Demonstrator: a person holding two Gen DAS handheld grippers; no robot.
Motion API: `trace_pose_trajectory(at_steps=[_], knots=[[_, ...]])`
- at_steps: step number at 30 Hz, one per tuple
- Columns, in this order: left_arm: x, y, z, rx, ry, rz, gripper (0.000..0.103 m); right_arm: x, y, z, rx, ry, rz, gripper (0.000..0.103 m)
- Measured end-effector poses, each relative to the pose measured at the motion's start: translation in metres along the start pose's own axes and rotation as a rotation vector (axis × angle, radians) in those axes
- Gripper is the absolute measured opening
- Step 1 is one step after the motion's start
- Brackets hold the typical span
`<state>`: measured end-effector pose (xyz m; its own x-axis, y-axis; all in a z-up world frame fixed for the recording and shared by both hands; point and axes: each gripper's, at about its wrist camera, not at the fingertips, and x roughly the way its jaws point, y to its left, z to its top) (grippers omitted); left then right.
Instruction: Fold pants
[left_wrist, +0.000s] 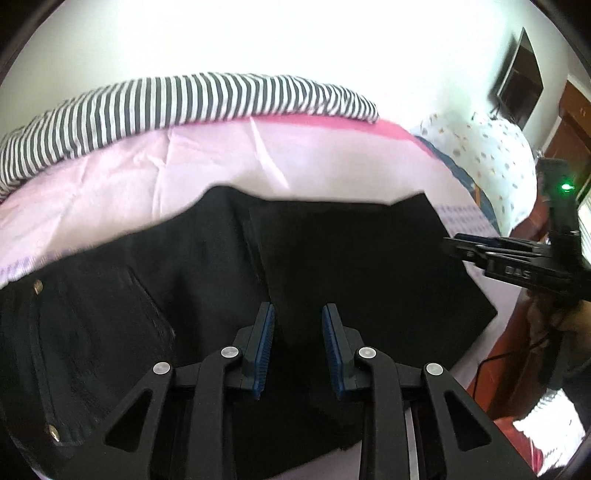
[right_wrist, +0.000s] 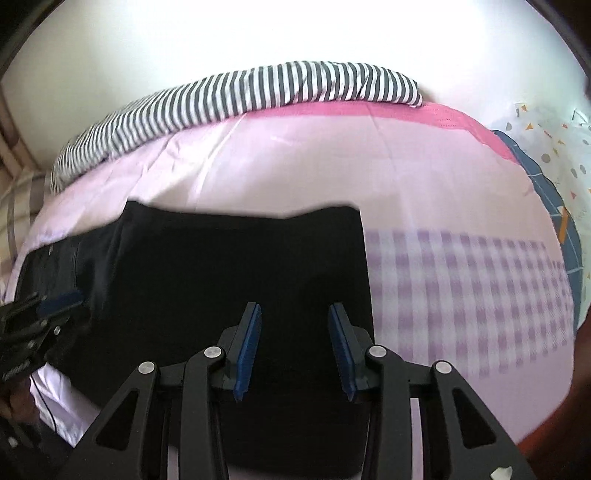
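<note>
Black pants (left_wrist: 332, 266) lie part-folded on the bed (right_wrist: 295, 166) under both tools, left tool (left_wrist: 297, 347) and right tool (right_wrist: 294, 347) released, poised to regrip.

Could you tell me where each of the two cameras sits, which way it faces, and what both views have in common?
Left wrist: on the left gripper, looking forward and down at the waist end of the black pants; its jaws stand open, and the right gripper enters at the right.
Right wrist: on the right gripper, facing the folded pants; its jaws stand open, and the left gripper shows at the left.
Shared: the pants, the pink sheet and the striped cloth.
</note>
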<state>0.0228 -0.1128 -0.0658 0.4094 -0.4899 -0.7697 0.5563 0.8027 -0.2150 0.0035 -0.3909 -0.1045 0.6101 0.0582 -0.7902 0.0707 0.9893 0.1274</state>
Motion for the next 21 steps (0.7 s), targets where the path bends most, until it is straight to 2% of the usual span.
trace_pose_trajectory(at_steps=[5,10,14,17,21], knots=[[0.009,-0.007,0.025,0.017,-0.025,-0.043,0.029,0.019,-0.003,0.02,0.001,0.004,-0.017,0.036],[0.041,-0.006,0.045,-0.024,0.028,-0.09,0.029,0.034,-0.008,0.029,0.018,0.025,-0.021,0.033],[0.062,0.0,0.049,-0.04,0.067,-0.075,0.028,0.046,-0.009,0.042,0.03,0.027,-0.014,0.033],[0.076,0.007,0.046,-0.077,0.105,-0.092,0.028,0.052,-0.011,0.047,0.049,0.031,-0.006,0.033],[0.077,0.005,0.044,-0.059,0.097,-0.078,0.028,0.051,-0.009,0.047,0.036,0.029,-0.013,0.033]])
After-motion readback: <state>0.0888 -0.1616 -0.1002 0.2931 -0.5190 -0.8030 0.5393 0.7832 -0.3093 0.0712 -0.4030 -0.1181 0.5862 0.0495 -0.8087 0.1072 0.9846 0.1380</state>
